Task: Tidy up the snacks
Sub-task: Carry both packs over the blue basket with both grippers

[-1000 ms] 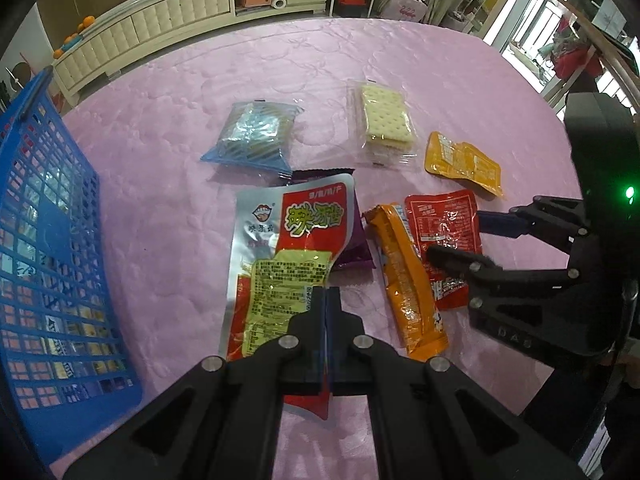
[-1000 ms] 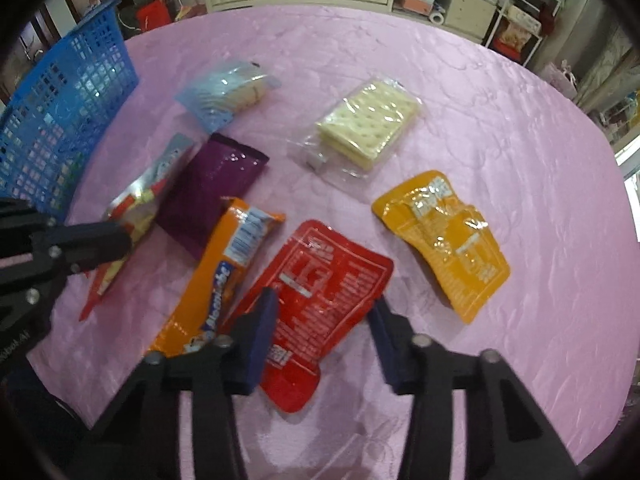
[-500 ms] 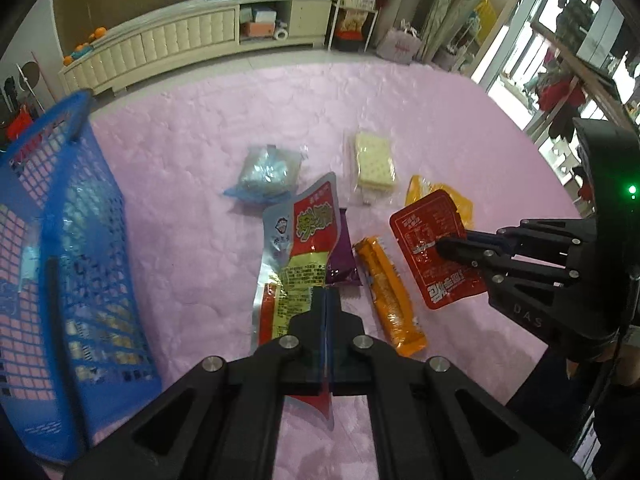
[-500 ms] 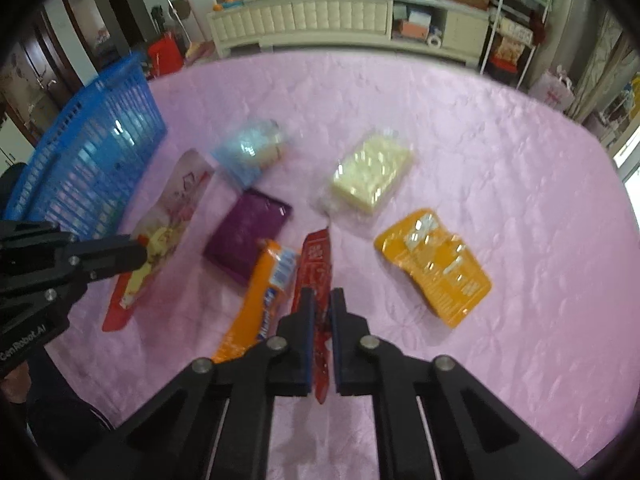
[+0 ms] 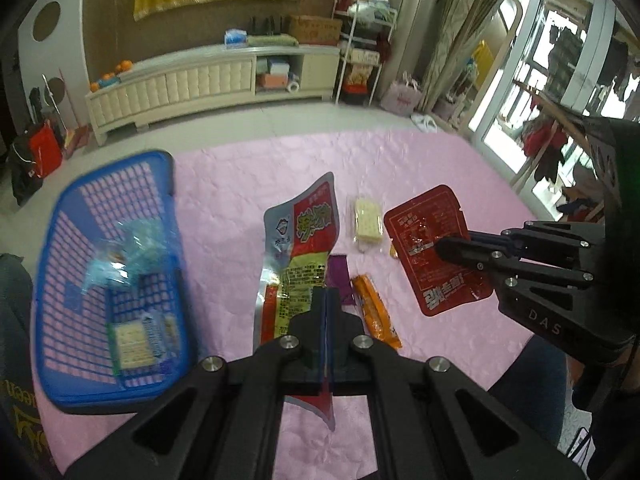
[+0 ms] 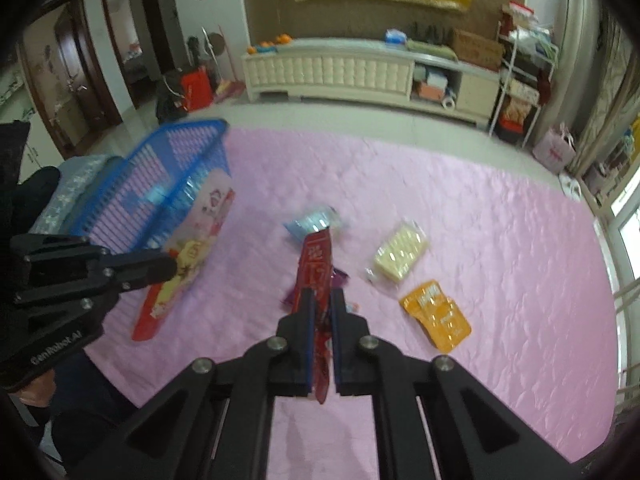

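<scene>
My left gripper (image 5: pixel 326 296) is shut on the lower end of a long silver-and-red snack packet (image 5: pixel 304 236), which hangs clear of the pink table (image 5: pixel 240 184). My right gripper (image 6: pixel 322 298) is shut on a red packet (image 6: pixel 316 264), seen edge-on here and flat (image 5: pixel 436 248) in the left wrist view. Both are lifted above the table. A blue mesh basket (image 5: pixel 120 394) stands at the left, holding a light-blue packet (image 5: pixel 116 260) and a cracker packet (image 5: pixel 134 344). In the right wrist view the left gripper (image 6: pixel 164 268) holds the long packet (image 6: pixel 192 248) beside the basket (image 6: pixel 188 126).
Loose on the cloth lie a purple packet (image 5: pixel 338 276), an orange bar (image 5: pixel 374 312), a clear cracker pack (image 6: pixel 400 252), an orange-yellow pouch (image 6: pixel 438 318) and a light-blue packet (image 6: pixel 314 222). The table's far edge drops to the floor before a low cabinet (image 6: pixel 340 72).
The right gripper closed on the red packet. Both grippers then rose and tilted up, lifting their packets off the table, and the basket's inside came into view.
</scene>
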A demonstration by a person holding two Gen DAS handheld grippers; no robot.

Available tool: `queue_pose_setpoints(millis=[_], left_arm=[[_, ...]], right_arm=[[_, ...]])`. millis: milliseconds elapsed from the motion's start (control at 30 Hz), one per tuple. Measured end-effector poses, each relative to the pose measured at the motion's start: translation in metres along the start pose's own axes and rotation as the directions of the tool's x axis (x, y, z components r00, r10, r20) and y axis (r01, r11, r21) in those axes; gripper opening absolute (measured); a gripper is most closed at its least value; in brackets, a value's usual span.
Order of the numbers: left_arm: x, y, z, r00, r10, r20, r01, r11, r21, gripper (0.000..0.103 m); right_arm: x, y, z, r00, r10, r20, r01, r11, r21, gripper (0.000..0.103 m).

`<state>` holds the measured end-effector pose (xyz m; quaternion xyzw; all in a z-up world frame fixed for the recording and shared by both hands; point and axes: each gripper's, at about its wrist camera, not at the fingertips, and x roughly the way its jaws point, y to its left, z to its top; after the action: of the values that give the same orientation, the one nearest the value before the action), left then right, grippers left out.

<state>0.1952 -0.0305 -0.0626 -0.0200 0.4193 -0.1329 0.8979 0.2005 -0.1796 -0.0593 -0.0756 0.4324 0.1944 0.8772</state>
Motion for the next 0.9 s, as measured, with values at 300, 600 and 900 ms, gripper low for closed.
queue_pose_setpoints(millis=[300,600,900], left_arm=[[-0.054,0.031,0.008,0.994,0.047,0.1,-0.044,0.999,-0.028,0.0],[-0.082,0.081,-0.001,0.985,0.126,0.117,-0.117,0.99,-0.078,0.0],[-0.085,0.13,-0.008,0.979,0.177,0.104,-0.16,0.975,-0.153,0.0]], right_arm=[[-0.032,0.049,0.033,0.993,0.069,0.098,-0.063,0.996,-0.063,0.01],[-0.019,0.103,0.058,0.983,0.145,0.112,-0.13,0.983,-0.131,0.01],[0.008,0.144,0.074,0.98,0.189,0.07,-0.171,0.964,-0.203,0.01]])
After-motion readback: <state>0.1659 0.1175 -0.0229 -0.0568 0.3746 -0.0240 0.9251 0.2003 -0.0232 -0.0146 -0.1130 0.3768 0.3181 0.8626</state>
